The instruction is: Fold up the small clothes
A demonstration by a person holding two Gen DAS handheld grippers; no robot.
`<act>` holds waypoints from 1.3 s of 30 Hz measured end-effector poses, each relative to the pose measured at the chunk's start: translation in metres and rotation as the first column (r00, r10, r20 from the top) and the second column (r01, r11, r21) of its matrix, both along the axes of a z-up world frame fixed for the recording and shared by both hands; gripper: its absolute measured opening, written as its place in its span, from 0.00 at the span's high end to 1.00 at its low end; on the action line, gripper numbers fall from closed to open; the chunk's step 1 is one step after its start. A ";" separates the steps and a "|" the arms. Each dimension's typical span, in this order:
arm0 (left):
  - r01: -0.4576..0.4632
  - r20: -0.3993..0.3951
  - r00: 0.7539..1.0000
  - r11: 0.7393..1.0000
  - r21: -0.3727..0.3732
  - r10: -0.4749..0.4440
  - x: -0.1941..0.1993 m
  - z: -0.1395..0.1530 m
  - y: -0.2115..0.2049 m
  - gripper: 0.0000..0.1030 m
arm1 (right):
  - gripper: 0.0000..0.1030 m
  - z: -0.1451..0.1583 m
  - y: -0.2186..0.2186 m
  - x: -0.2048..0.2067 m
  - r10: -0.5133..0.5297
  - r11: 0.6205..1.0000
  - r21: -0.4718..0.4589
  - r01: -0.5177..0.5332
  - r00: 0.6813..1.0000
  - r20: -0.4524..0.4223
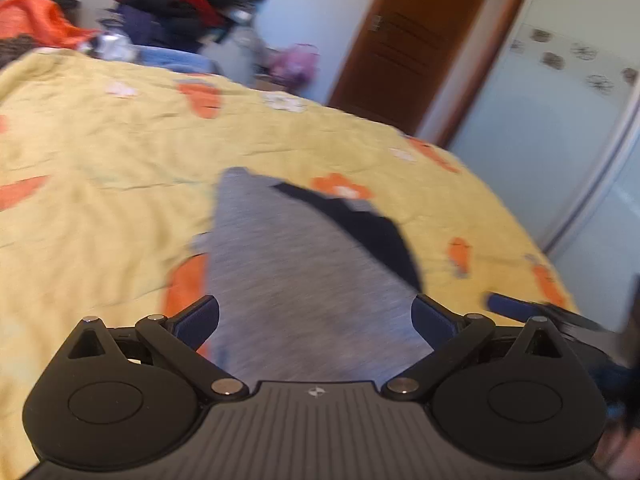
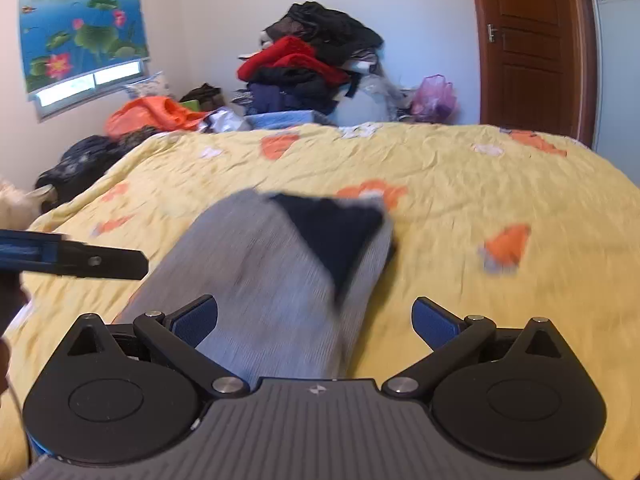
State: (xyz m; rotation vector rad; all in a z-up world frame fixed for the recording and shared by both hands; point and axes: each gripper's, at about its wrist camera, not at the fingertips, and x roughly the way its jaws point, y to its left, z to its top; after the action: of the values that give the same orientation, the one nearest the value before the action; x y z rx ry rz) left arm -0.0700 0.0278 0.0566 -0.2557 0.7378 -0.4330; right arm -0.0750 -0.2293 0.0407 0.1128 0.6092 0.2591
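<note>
Right wrist view showed both my claws (image 2: 315, 322) spread above the grey garment (image 2: 264, 280) on the bed (image 2: 500, 184); a shallow pinch risked dragging it crooked.

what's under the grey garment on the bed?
The grey garment lies on the yellow bedspread, partly covering an orange print. A dark navy patch shows at its far end. Anything else beneath is hidden.
</note>
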 end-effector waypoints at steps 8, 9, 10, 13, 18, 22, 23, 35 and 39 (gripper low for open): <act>-0.062 -0.111 0.992 0.998 -0.001 0.062 0.059 -0.023 -0.002 0.00 | 0.43 -0.026 0.002 0.083 0.020 0.997 0.078 -0.004 0.976 -0.216; -0.054 -0.122 0.991 0.998 0.013 0.055 0.064 -0.026 -0.002 0.00 | 0.48 -0.030 0.001 0.084 0.017 0.996 0.094 0.003 0.976 -0.215; -0.041 -0.140 0.989 0.999 0.034 0.045 0.069 -0.031 -0.003 0.00 | 0.52 -0.032 -0.001 0.083 0.023 0.992 0.126 0.004 0.978 -0.209; -0.025 -0.159 0.987 0.996 0.085 0.038 0.072 -0.042 -0.004 0.00 | 0.68 -0.032 -0.006 0.080 0.023 0.985 0.171 0.010 0.982 -0.186; -0.007 -0.113 0.993 0.994 0.108 0.019 0.061 -0.026 -0.011 0.00 | 0.76 -0.014 -0.012 0.073 0.046 0.985 0.171 -0.024 0.991 -0.126; 0.026 -0.076 0.997 0.986 0.164 -0.014 0.041 -0.028 -0.021 0.00 | 0.78 -0.008 -0.019 0.063 0.050 0.983 0.182 -0.033 0.995 -0.091; 0.039 -0.064 0.998 0.983 0.180 -0.028 0.035 -0.030 -0.022 0.00 | 0.79 -0.006 -0.022 0.060 0.050 0.982 0.187 -0.035 0.996 -0.079; -0.026 0.074 0.997 0.990 0.142 0.016 0.021 0.008 0.002 0.00 | 0.36 0.010 -0.017 0.049 0.064 0.998 -0.032 -0.063 0.998 0.023; -0.009 0.028 1.000 1.000 0.016 0.008 0.063 0.014 -0.016 0.00 | 0.33 -0.001 0.008 0.068 0.089 0.987 -0.133 -0.088 0.996 -0.003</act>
State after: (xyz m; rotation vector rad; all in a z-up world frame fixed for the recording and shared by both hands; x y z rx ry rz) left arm -0.0072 0.0115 0.0702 -0.2376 0.7125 -0.4216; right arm -0.0066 -0.2211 0.0397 -0.0434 0.6276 0.3035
